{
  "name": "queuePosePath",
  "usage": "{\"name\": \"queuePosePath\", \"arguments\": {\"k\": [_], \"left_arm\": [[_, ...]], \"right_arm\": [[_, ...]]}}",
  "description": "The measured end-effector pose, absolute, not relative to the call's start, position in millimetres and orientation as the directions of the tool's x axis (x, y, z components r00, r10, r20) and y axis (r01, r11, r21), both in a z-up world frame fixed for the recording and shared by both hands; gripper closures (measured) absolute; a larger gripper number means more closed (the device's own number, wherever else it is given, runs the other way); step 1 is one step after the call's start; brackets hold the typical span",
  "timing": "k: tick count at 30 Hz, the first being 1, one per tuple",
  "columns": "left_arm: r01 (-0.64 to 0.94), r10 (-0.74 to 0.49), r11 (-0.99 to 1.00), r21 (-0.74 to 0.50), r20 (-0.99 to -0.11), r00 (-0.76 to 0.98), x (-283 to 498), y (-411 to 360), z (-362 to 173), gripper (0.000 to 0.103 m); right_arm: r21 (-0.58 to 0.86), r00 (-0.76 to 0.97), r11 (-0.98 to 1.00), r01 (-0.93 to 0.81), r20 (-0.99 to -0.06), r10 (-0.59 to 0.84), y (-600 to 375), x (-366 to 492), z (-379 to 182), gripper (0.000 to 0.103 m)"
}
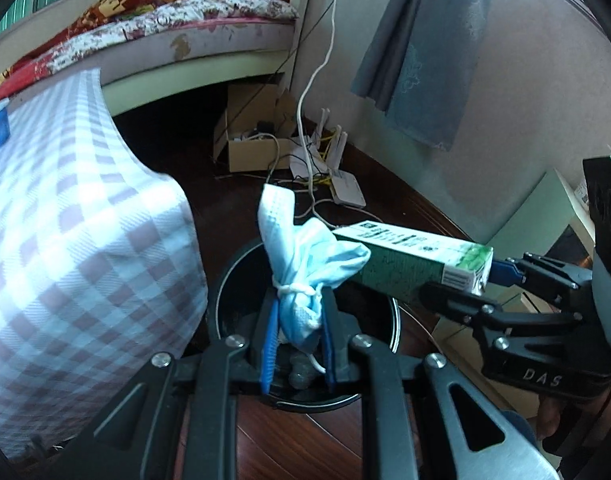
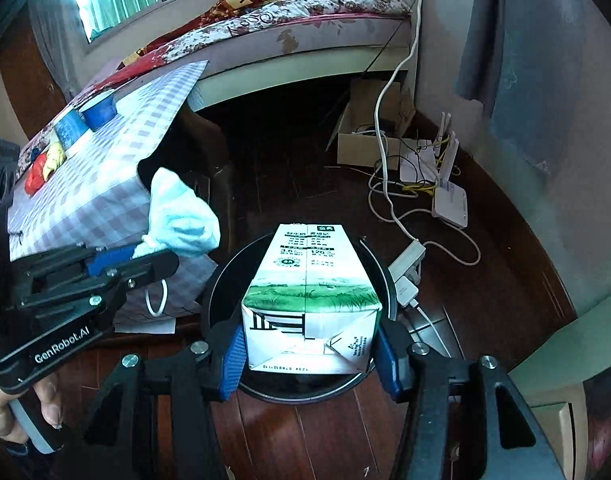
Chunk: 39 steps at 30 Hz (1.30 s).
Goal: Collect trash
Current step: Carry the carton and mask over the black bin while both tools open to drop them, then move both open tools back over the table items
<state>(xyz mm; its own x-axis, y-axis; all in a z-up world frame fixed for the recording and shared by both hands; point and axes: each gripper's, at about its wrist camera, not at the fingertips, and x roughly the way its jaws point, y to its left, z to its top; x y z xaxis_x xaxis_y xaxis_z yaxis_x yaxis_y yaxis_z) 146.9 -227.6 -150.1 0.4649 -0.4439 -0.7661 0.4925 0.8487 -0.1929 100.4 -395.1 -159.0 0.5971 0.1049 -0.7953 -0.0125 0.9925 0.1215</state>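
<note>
Both hands are loaded and parked right over the target. The left gripper (image 1: 297, 340) pinches a knotted blue face mask (image 1: 301, 264), its blue pads pressed on the bundle below the white ear-loop tie, so the crumpled mass stands up ahead of the fingers and the black trash bin (image 1: 393, 320) gapes directly beneath. The right gripper (image 2: 309, 356) is clamped across the base of a green-and-white milk carton (image 2: 309, 288), carton pointing forward and out over the same bin (image 2: 221, 280), its far end almost meeting the mask. Holding each piece by its near end keeps the fingers clear of the rim, I'd say, so a simple release should drop both in. The checked-cloth desk (image 2: 117, 168) sits just to the left gripper's left.
</note>
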Motion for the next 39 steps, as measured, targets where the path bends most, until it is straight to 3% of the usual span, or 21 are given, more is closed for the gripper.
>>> {"name": "queuePosePath", "arguments": {"k": [1,2,3,4,5,8,39], "left_arm": [[0.500,-0.462,0.839,-0.217,-0.769,0.441,149.5,-229.3,-154.5,0.077],[0.489,-0.469,0.839,-0.240,-0.774,0.425,152.7,-230.5,-161.3,0.064],[0.470,-0.453,0.851,-0.236,-0.784,0.425,154.7,-230.3,-167.0,0.040],[0.444,-0.421,0.869,-0.217,-0.795,0.436,156.0,-228.9,-171.8,0.032],[0.426,-0.399,0.882,-0.203,-0.803,0.443,154.7,-226.1,-176.1,0.018],[0.394,-0.336,0.908,-0.144,-0.811,0.478,146.3,-218.3,-180.2,0.004],[0.308,-0.250,0.949,-0.067,-0.755,0.606,116.7,-155.5,-137.6,0.003]], "right_arm": [[0.127,0.591,0.992,-0.019,-0.799,0.114,-395.3,103.0,-161.0,0.045],[0.131,0.581,0.991,-0.026,-0.805,0.121,-394.9,106.5,-165.6,0.043],[0.116,0.569,0.993,-0.023,-0.815,0.108,-395.8,111.2,-173.4,0.022],[0.076,0.553,0.997,0.002,-0.831,0.063,-399.2,115.3,-183.0,0.014],[0.052,0.539,0.998,0.039,-0.842,0.023,-406.0,116.5,-191.1,0.014],[0.061,0.490,0.991,0.116,-0.872,-0.004,-421.5,110.9,-205.4,0.002],[0.019,0.587,0.997,0.071,-0.809,-0.027,-369.6,86.5,-152.5,0.001]]}}
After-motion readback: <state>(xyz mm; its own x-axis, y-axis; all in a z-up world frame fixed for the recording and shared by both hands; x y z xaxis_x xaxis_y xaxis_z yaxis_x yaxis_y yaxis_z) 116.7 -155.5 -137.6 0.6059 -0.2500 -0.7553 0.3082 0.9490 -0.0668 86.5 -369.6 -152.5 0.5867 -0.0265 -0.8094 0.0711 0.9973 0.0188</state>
